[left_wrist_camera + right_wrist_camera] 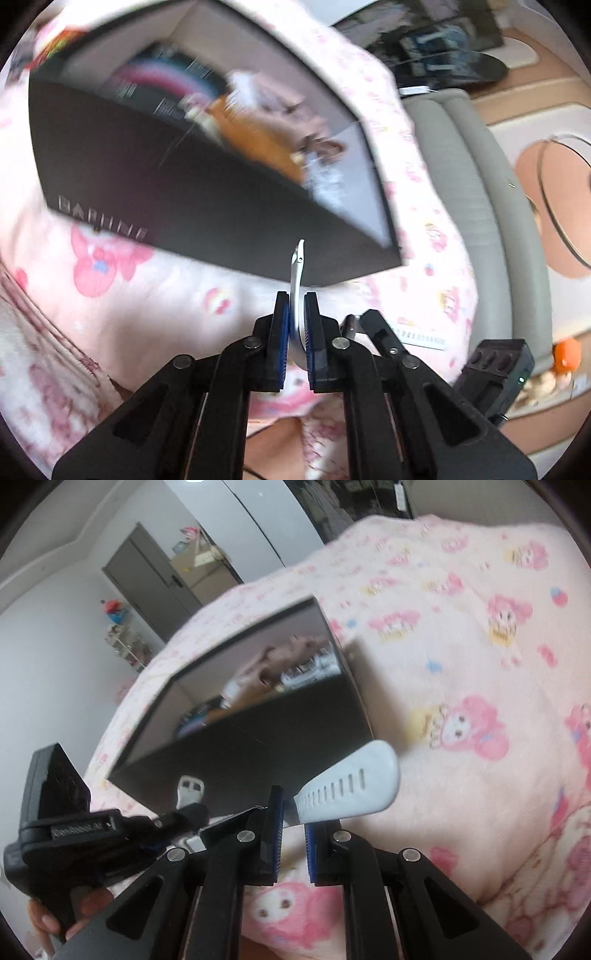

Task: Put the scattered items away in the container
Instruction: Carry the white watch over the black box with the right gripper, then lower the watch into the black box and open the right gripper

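A black open-topped box (207, 218) lies on the pink cartoon-print blanket (110, 295), with several items inside, blurred. My left gripper (296, 317) is shut on a white strap (297, 273), seen edge-on with its buckle end up, just in front of the box's near wall. In the right wrist view the box (280, 731) sits ahead. My right gripper (293, 812) is shut on the end of a white slotted strap (351, 784) that sticks out to the right. The left gripper (184, 814) shows at the left with the white buckle piece (190, 786) above it.
A grey padded bed edge (465, 192) runs right of the blanket, with the floor and a round mat (554, 206) beyond. A hand (44, 919) holds the left gripper's handle. A grey door (155, 576) and a white wall stand behind the bed.
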`<state>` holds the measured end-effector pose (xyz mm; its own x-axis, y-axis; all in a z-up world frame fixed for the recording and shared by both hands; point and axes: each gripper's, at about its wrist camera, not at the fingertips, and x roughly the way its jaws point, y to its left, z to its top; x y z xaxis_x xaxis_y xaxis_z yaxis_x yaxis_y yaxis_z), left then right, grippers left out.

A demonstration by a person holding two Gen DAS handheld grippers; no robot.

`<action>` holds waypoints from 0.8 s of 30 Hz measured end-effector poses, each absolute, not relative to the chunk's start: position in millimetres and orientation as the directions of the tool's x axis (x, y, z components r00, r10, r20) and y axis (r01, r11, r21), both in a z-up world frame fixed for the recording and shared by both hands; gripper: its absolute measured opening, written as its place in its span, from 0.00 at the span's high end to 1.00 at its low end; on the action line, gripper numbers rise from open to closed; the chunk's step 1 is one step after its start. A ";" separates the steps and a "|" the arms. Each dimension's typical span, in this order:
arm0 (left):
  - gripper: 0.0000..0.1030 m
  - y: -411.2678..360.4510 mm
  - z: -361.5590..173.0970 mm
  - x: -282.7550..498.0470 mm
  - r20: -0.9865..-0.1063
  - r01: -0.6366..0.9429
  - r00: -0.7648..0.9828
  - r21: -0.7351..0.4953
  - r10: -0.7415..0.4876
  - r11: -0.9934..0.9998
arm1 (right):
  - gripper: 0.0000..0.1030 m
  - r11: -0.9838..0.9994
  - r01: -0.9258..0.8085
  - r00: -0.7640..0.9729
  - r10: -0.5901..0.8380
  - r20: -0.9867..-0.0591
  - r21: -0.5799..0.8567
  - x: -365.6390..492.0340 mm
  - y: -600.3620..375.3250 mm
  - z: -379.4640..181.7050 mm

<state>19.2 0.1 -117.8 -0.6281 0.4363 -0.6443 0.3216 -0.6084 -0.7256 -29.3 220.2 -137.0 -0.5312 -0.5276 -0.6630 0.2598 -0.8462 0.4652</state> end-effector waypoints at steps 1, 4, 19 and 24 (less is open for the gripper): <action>0.94 -4.4 -108.9 19.5 -0.638 0.305 -0.637 -0.724 0.433 -0.619 | 0.92 -0.842 0.273 -0.539 -0.534 -0.652 0.465 -27.4 219.5 -127.2; 0.94 -20.8 -88.8 -3.4 -0.615 0.273 -0.664 -0.728 0.424 -0.629 | 0.92 -0.836 0.319 -0.561 -0.547 -0.622 0.447 -27.5 213.1 -97.9; 0.94 -92.2 -111.6 -97.8 -0.693 0.413 -0.641 -0.674 0.331 -0.612 | 0.92 -0.840 0.364 -0.434 -0.535 -0.725 0.402 -128.1 141.8 -92.9; 0.93 -98.4 -137.9 -115.2 -0.763 0.473 -0.565 -0.611 0.313 -0.635 | 0.89 -0.873 0.336 -0.347 -0.463 -0.816 0.353 -139.4 130.0 -126.6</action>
<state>-115.2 -98.4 -137.9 -0.5652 0.3132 -0.7632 0.4729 -0.6350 -0.6108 -139.4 130.0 -126.6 -0.3472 -0.4629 -0.8156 0.3359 -0.8734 0.3527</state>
